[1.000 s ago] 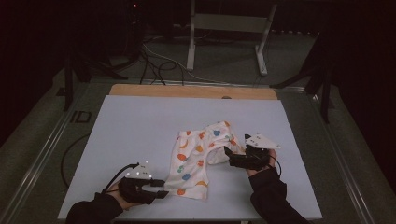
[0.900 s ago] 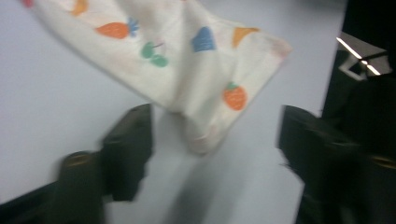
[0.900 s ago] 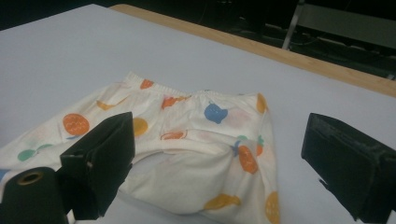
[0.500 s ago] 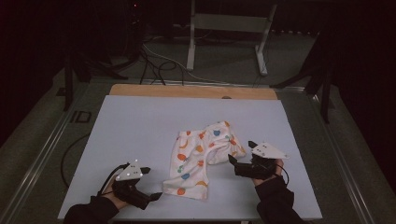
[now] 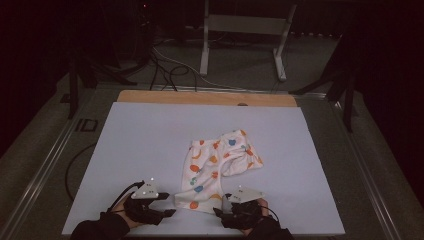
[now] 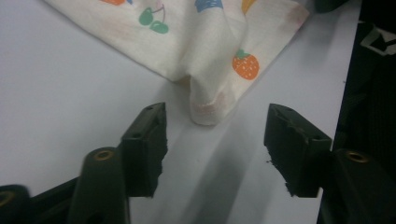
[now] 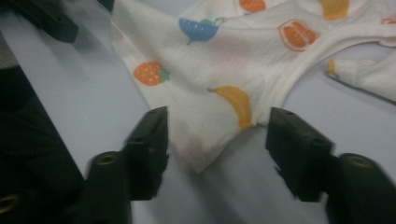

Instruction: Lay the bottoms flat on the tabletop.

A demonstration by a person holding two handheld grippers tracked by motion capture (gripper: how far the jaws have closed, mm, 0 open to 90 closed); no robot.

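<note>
At the near edge of the desk (image 5: pixel 150 130), a small fruit-print garment (image 5: pixel 215 167) is lying crumpled, its bottom hem toward the person and its top spreading away to the right. The left gripper (image 5: pixel 167 207) is sitting just off the hem's left corner, its jaws having just been closing yet standing half apart with nothing pinched; in the left gripper view that corner's tip (image 6: pixel 208 109) is lying just ahead of the gap. The right gripper (image 5: pixel 220 211) is straddling the right corner (image 7: pixel 203 156), jaws likewise closing, pads not yet pressing cloth. To do this well, I judge each gripper should be sliding low along the desk until its corner is lying fully between the pads, then clenching both together.
</note>
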